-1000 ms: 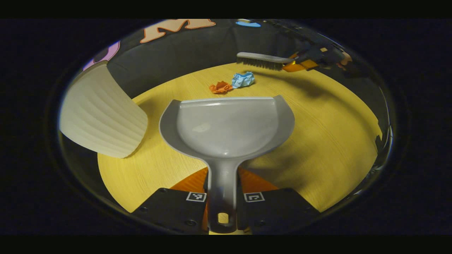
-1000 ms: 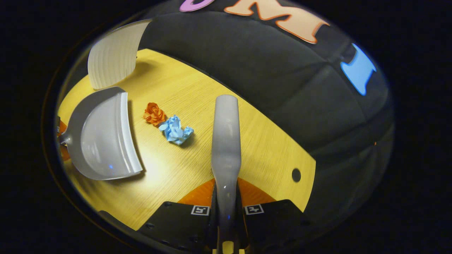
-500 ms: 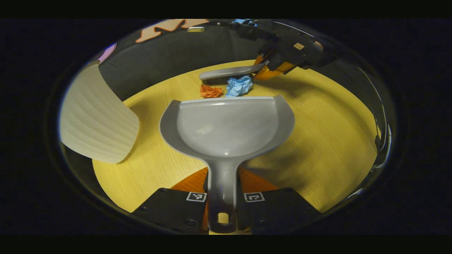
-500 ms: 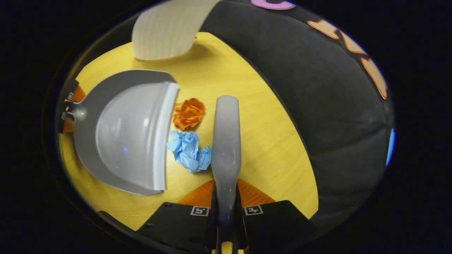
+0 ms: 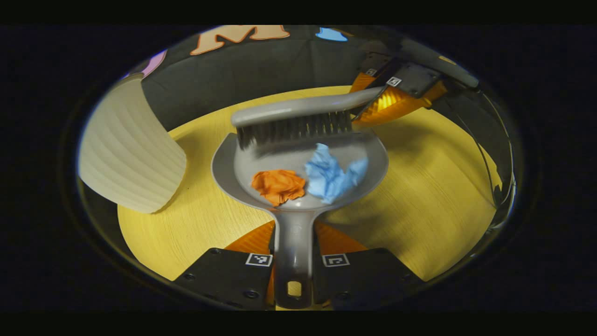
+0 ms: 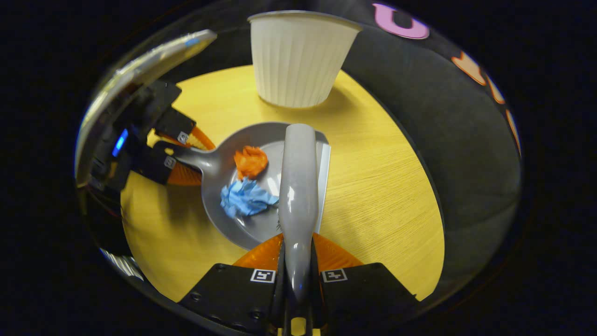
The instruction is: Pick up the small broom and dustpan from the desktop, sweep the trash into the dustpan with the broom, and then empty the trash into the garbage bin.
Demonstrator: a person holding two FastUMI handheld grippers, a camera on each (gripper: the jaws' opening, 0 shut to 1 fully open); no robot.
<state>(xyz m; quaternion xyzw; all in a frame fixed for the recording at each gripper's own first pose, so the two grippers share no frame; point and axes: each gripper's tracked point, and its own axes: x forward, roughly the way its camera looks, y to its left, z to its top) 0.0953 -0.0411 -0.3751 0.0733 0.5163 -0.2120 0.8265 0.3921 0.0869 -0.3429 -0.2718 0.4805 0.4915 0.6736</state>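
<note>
My left gripper [image 5: 293,261] is shut on the handle of the grey dustpan [image 5: 368,158], which lies flat on the yellow desktop [image 5: 429,196]. An orange paper ball [image 5: 278,185] and a blue paper ball [image 5: 332,175] lie inside the pan. The grey broom [image 5: 291,121] hangs over the pan's front lip, bristles down, held from the upper right by my right gripper [image 5: 373,95]. In the right gripper view, my right gripper [image 6: 298,277] is shut on the broom handle [image 6: 298,186], above the dustpan [image 6: 233,224] with the orange ball [image 6: 250,161] and blue ball [image 6: 245,198].
A white ribbed garbage bin [image 5: 128,154] stands on the desktop left of the dustpan; in the right gripper view the bin [image 6: 298,58] is just beyond the pan. The black booth wall closes the far edge of the desktop.
The broom swept toward the dustpan, pushing the orange and blue paper balls from the desktop over the lip into the pan. The dustpan stayed put.
</note>
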